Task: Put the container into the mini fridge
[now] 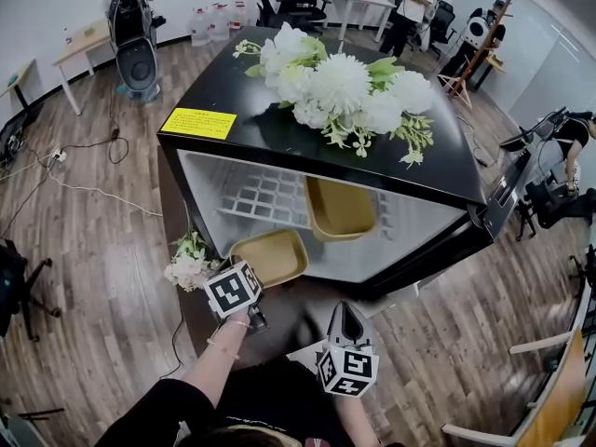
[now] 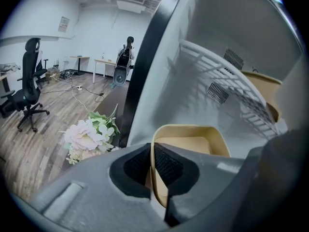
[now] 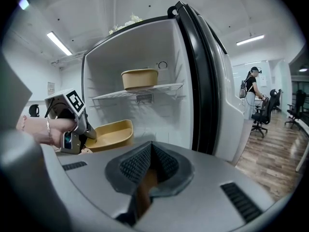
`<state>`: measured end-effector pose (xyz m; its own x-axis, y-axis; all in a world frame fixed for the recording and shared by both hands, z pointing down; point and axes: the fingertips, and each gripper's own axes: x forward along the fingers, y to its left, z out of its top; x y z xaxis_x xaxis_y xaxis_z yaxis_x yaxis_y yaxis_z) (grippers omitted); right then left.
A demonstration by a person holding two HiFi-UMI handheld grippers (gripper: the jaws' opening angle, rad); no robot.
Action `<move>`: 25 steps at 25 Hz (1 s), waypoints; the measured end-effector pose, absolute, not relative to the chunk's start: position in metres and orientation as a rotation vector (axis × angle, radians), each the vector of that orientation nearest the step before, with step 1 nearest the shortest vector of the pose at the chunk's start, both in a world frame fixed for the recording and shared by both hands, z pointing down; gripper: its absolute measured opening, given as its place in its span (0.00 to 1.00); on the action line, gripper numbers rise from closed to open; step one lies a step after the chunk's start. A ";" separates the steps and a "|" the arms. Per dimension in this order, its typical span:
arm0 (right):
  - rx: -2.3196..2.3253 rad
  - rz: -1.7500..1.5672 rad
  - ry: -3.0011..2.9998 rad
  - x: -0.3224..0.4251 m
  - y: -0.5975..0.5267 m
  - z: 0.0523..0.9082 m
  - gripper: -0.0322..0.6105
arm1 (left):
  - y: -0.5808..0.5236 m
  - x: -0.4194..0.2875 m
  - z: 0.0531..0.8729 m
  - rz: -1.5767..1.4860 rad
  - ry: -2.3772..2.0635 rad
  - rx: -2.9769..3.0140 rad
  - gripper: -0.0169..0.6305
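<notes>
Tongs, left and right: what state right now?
Left tongs: closed on the rim of the tan container.
Right tongs: closed, holding nothing.

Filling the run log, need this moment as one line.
left tool: shut on container rim | container: at open mini fridge, below shelf | right tool: shut, empty | shelf: second container

No wording can be read; a yellow label (image 1: 198,122) on the black top of the mini fridge (image 1: 219,82) carries print too small to make out; likewise a wall notice (image 2: 63,24).
</notes>
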<state>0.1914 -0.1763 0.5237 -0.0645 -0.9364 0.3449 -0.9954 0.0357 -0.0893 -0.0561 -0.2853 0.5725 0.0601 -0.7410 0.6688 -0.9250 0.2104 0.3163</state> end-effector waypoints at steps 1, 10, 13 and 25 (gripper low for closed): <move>2.009 0.455 -2.112 0.193 -0.178 0.524 0.06 | -0.289 -0.054 0.574 0.307 -1.720 1.569 0.06; 2.012 0.474 -2.092 0.205 -0.188 0.529 0.06 | -0.316 -0.040 0.582 0.312 -1.725 1.544 0.06; 2.006 0.479 -2.091 0.206 -0.192 0.530 0.06 | -0.324 -0.034 0.584 0.309 -1.721 1.544 0.06; 1.979 0.501 -2.079 0.208 -0.197 0.540 0.06 | -0.344 -0.031 0.594 0.315 -1.738 1.490 0.06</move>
<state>0.2079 -0.1972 0.5403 -0.0635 -0.9179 0.3917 -0.9956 0.0309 -0.0890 -0.0309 -0.3438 0.5936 0.0218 -0.7112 0.7026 -0.9127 0.2728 0.3044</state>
